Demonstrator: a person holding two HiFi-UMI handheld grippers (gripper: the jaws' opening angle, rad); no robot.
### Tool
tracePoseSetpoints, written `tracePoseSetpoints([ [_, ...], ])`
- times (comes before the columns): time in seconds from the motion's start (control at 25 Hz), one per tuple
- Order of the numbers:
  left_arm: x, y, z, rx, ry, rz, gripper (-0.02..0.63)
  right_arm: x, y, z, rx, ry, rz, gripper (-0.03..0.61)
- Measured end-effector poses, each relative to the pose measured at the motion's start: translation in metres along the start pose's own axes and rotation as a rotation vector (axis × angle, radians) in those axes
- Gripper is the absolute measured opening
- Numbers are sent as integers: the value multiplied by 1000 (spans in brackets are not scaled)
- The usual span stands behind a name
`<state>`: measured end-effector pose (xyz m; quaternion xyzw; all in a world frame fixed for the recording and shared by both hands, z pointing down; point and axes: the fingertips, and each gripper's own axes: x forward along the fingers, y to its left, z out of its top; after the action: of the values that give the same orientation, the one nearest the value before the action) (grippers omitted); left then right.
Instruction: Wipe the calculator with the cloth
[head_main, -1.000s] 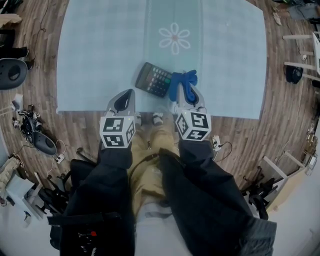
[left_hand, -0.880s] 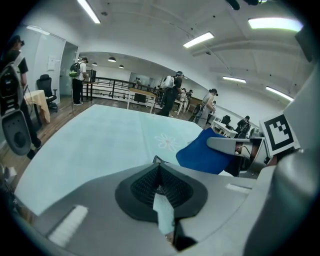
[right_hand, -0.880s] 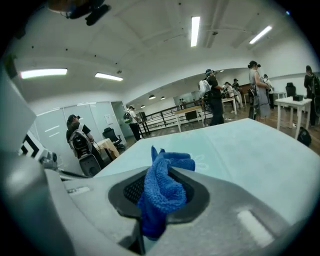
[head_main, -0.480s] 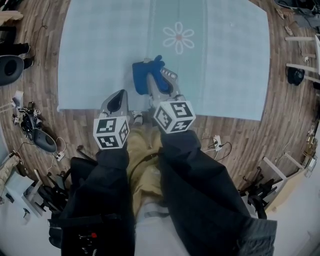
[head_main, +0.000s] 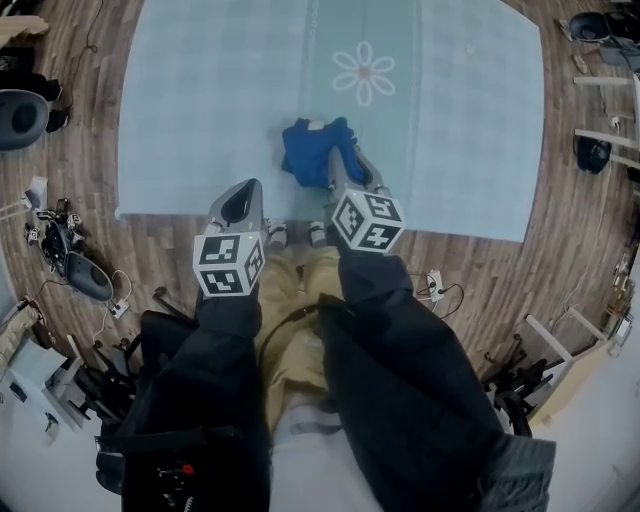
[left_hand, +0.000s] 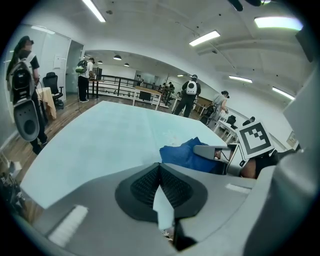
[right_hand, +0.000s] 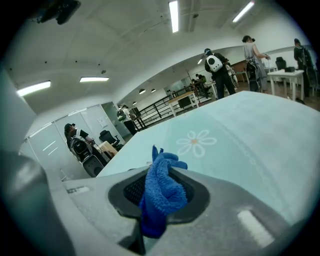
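Blue terry cloth (head_main: 312, 155): lies crumpled and fuzzy on pale checked table cover (head_main: 200, 100), just below printed flower (head_main: 364, 73); sits pinched between ribbed black pads (right_hand: 131, 191) of right gripper (head_main: 338, 166). Left gripper (head_main: 242, 196): hovers at cover's near edge, jaws together, empty.

Cloth (head_main: 312, 155) on table (head_main: 200, 100) near front edge; left tongs (head_main: 240, 203) leftward.
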<state>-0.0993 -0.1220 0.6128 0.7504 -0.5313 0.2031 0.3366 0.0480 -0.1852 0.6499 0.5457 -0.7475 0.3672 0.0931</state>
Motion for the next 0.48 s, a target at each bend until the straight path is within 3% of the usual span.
tracePoseSetpoints([
  [0.48, 5, -16, 2, 28, 3, -30, -4, -36, -53, -2, -2, -12, -103, 58],
])
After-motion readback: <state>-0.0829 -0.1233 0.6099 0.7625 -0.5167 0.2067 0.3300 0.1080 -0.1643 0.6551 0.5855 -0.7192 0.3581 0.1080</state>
